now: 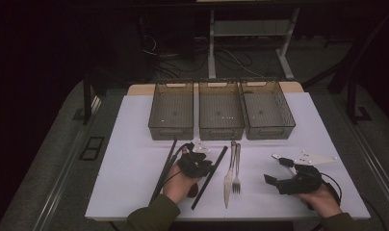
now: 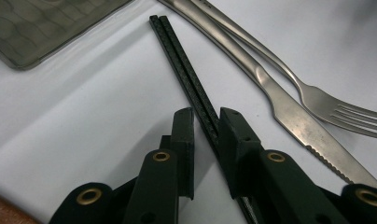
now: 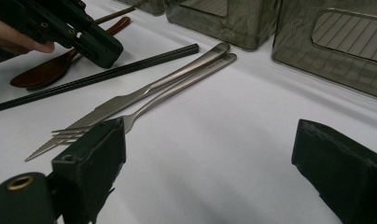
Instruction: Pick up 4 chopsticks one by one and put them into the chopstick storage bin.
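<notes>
Straddling a pair of black chopsticks [image 2: 191, 79], my left gripper [image 2: 206, 140] has its jaws on either side of the sticks, lying flat on the white table [image 2: 93, 116]. A gap shows beside at least one pad, so I judge the jaws narrowed but not yet pinching. The sticks run on ahead of the jaws toward the baskets [image 1: 221, 113]. Just to the gripper's right lie a knife [image 2: 294, 116] and a fork [image 2: 336, 109], side by side. On its other side, near my hand, sits a brown spoon [image 3: 42, 72]. Well off to the right, my right gripper [image 3: 210, 158] rests with jaws spread wide and nothing between them.

Risks, as I judge them: the two sticks are thin and loose against each other, so a squeeze off centre could catch one and leave the other behind. Lifted near one end, they could tip and slip, or swing into the knife.
</notes>
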A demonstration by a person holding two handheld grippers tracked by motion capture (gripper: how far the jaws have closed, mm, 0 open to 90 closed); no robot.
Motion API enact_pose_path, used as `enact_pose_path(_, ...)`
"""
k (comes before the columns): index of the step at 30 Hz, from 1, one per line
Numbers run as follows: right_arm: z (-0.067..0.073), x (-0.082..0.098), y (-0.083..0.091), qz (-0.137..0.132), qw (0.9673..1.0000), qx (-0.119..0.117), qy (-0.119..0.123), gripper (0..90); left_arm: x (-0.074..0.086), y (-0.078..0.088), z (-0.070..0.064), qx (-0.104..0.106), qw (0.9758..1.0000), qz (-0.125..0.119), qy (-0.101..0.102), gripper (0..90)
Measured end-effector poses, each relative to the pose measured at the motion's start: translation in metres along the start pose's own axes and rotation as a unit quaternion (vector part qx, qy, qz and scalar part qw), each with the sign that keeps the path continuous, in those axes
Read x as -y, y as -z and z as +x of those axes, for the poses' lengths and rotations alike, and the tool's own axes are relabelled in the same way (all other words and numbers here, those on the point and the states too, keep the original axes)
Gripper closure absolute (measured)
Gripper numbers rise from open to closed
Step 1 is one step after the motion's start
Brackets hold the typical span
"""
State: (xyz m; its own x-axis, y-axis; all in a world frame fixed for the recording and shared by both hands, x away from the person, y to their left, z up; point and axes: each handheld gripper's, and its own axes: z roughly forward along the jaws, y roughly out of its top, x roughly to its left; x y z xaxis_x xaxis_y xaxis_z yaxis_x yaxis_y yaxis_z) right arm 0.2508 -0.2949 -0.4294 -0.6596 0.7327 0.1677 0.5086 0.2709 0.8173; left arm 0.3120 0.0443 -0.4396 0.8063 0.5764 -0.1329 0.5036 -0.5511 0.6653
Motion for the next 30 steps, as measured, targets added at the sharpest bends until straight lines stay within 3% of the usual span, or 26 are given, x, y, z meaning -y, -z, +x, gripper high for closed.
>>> enact_pose_path(11,0.0,-0.0001,-0.0001,0.0,1.0,0.0,0.001,9.6,0.0001,-0.0034,-0.0022,0.003,1.0,0.001,0.001,74.6)
enact_pose_path(13,-0.0001,-0.0001,0.0,0.0,1.0,0.0,0.0,9.6,-0.0001,-0.0035,-0.0006,0.003,1.0,0.0,-0.009,74.6)
enact_pose_path(16,0.0,-0.0001,-0.0001,0.0,1.0,0.0,0.0,9.6,0.0001,-0.0036,-0.0016,0.007,1.0,0.0,0.001,74.6)
enact_pose_path(18,0.0,-0.0001,-0.0001,0.0,1.0,0.0,0.001,9.6,0.0,-0.0052,-0.0023,0.006,1.0,-0.002,-0.002,74.6)
enact_pose_path(19,0.0,-0.0001,0.0,0.0,1.0,0.0,0.0,9.6,0.0005,-0.0064,-0.0042,0.006,1.0,-0.003,0.007,74.6)
enact_pose_path(21,0.0,-0.0001,0.0,0.0,1.0,0.0,0.001,9.6,0.0006,-0.0079,-0.0038,0.003,1.0,-0.001,-0.002,74.7)
enact_pose_path(30,0.0001,-0.0002,-0.0001,-0.001,1.0,0.0,0.002,9.6,0.001,-0.0087,-0.0069,-0.013,0.9998,-0.002,0.012,78.0)
